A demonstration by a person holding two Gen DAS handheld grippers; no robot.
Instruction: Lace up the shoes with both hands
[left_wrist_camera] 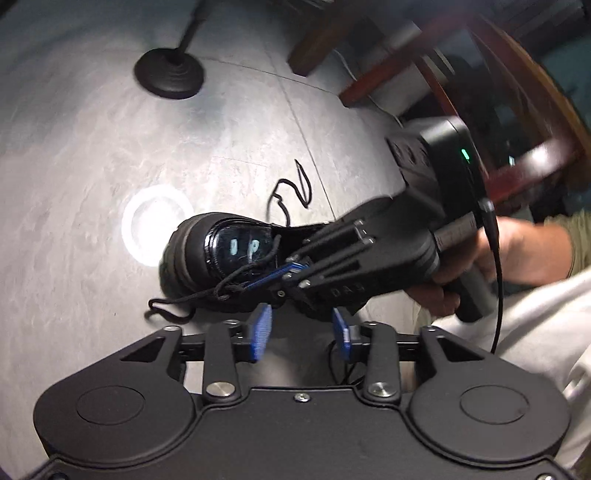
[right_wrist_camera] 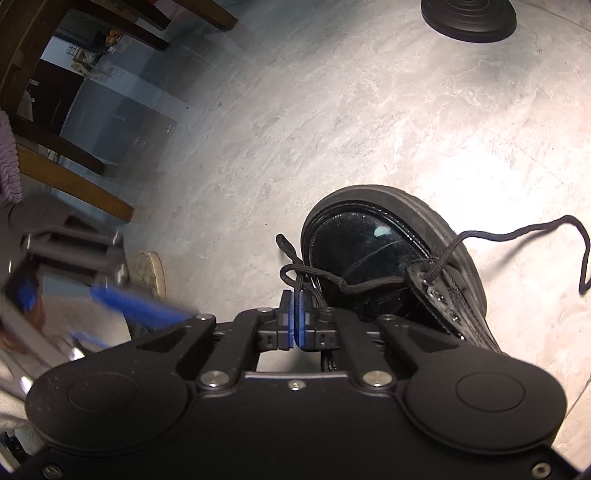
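Observation:
A glossy black shoe point(left_wrist_camera: 221, 251) point(right_wrist_camera: 362, 251) stands on the grey floor, toe pointing away. Its black lace point(left_wrist_camera: 173, 301) point(right_wrist_camera: 517, 232) is threaded through the lowest eyelets, and its loose ends trail over the floor on both sides. My right gripper point(left_wrist_camera: 290, 275) point(right_wrist_camera: 296, 317) is shut, with a doubled strand of the lace pinched between its blue pads just beside the toe cap. My left gripper point(left_wrist_camera: 301, 332) point(right_wrist_camera: 81, 306) is open just short of the shoe, with nothing between its pads; it is blurred in the right wrist view.
A black round stand base point(left_wrist_camera: 170, 74) point(right_wrist_camera: 469, 14) sits on the floor beyond the shoe. Wooden chair legs point(left_wrist_camera: 517, 110) point(right_wrist_camera: 74, 184) stand to one side. A person's hand point(left_wrist_camera: 498, 258) holds the right gripper's handle. A pale slipper toe point(right_wrist_camera: 147, 269) lies near the left gripper.

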